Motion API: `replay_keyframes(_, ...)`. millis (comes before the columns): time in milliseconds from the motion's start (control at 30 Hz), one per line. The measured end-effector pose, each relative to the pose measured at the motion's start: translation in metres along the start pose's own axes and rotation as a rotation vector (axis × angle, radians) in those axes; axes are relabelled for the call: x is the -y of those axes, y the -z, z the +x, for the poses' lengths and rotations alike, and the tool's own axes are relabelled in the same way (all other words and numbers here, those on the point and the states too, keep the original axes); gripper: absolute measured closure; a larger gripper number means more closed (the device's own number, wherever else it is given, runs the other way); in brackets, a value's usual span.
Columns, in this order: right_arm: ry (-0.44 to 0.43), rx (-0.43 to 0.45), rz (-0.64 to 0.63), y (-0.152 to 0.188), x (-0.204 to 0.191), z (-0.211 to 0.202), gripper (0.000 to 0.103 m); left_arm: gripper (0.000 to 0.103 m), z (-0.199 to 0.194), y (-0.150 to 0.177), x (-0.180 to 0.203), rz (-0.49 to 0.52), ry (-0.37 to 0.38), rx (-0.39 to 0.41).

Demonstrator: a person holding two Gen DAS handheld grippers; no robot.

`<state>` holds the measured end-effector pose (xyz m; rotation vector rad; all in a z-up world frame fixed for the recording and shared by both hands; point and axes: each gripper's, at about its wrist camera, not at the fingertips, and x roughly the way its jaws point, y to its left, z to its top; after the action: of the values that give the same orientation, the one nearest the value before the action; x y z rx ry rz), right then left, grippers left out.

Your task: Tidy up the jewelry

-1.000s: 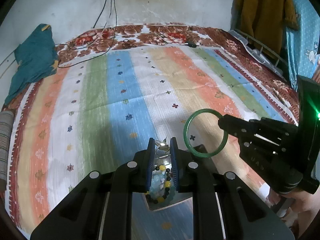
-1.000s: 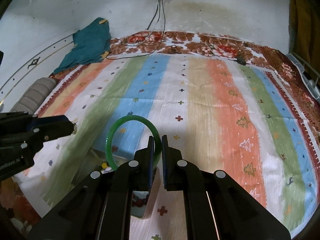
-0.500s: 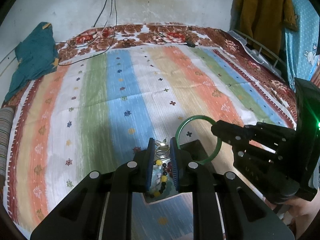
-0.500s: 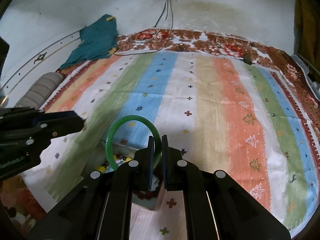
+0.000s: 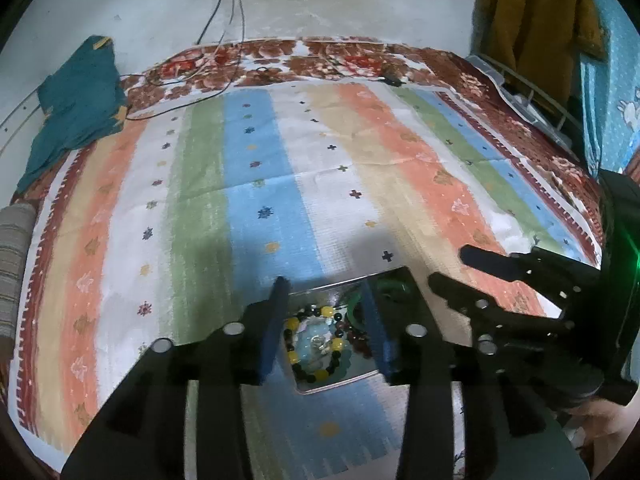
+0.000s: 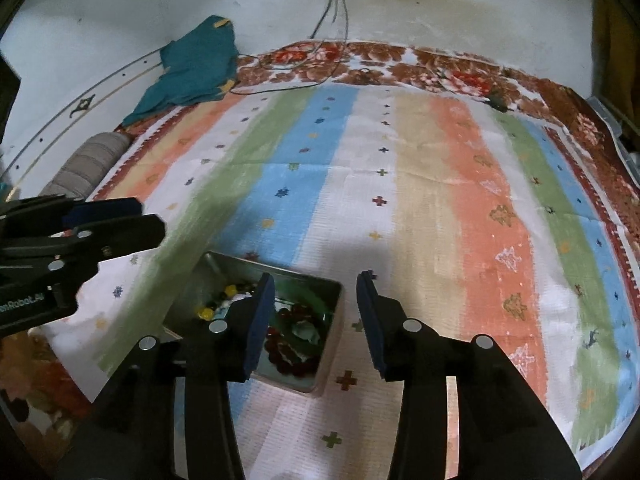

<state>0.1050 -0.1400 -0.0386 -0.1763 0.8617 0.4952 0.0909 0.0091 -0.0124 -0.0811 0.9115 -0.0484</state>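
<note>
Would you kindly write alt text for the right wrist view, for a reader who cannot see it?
The right gripper hangs open above a metal tin holding bead bracelets and a green bangle, on a striped bedspread. The left gripper, also open, reaches in from the left edge. A teal cloth lies by the far wall.

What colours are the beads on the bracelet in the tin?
Yellow and black beads; the left wrist view shows them best.
</note>
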Motion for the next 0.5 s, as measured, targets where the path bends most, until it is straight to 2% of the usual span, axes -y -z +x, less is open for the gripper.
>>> replay_keyframes(200, -0.003, 0.016, 0.034, 0.003, 0.014, -0.008, 0.046, 0.045, -0.003, 0.001, -0.008, -0.027, -0.002, 0.001)
replay_keyframes(267, -0.011, 0.027, 0.042, 0.005, 0.016, -0.013, 0.041, 0.036, -0.005, 0.003, -0.01, -0.027, -0.003, -0.002)
replay_keyframes(500, -0.038, 0.057, 0.041, 0.01, 0.016, -0.026, 0.027, 0.02, -0.01, 0.012, -0.012, -0.016, -0.011, -0.011)
